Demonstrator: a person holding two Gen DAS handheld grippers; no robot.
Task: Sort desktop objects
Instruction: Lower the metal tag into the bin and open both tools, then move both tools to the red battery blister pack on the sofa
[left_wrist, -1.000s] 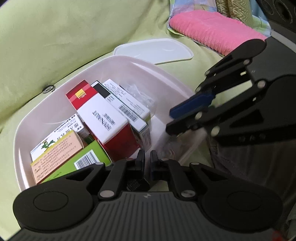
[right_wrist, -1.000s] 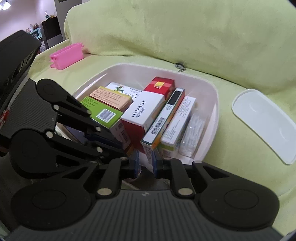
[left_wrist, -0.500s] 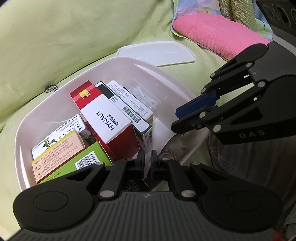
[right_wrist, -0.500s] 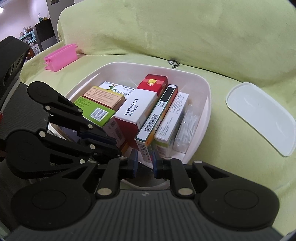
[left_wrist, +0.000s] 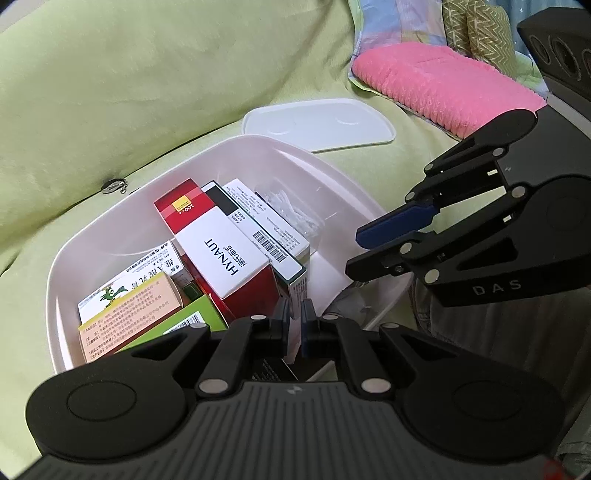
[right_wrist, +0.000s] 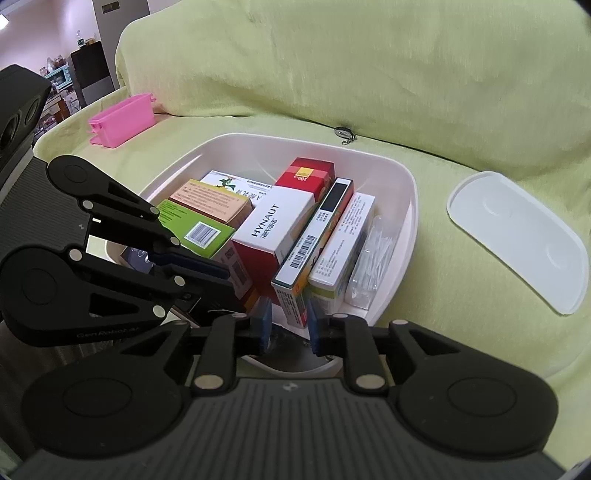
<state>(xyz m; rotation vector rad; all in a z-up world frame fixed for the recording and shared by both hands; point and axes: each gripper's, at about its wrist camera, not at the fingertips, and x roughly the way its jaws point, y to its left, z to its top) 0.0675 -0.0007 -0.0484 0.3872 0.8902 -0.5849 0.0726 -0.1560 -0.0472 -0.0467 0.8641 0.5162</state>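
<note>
On the green sofa, boxes (right_wrist: 273, 236) are sitting packed in the white tub (right_wrist: 408, 206); the lid (right_wrist: 517, 240) is lying beside it. Left gripper (left_wrist: 293, 317) is hovering nearly closed, empty; right gripper (right_wrist: 288, 321) is hovering slightly parted, empty.

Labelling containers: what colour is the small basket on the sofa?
Pink basket, clearest in the right wrist view.

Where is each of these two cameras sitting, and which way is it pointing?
Left wrist view: on the left gripper, looking over its nearly closed jaws into the white plastic tub of medicine boxes; the right gripper shows at right.
Right wrist view: on the right gripper, facing the tub; left gripper at left.
Shared: tub, flat white lid, green sofa cover.
</note>
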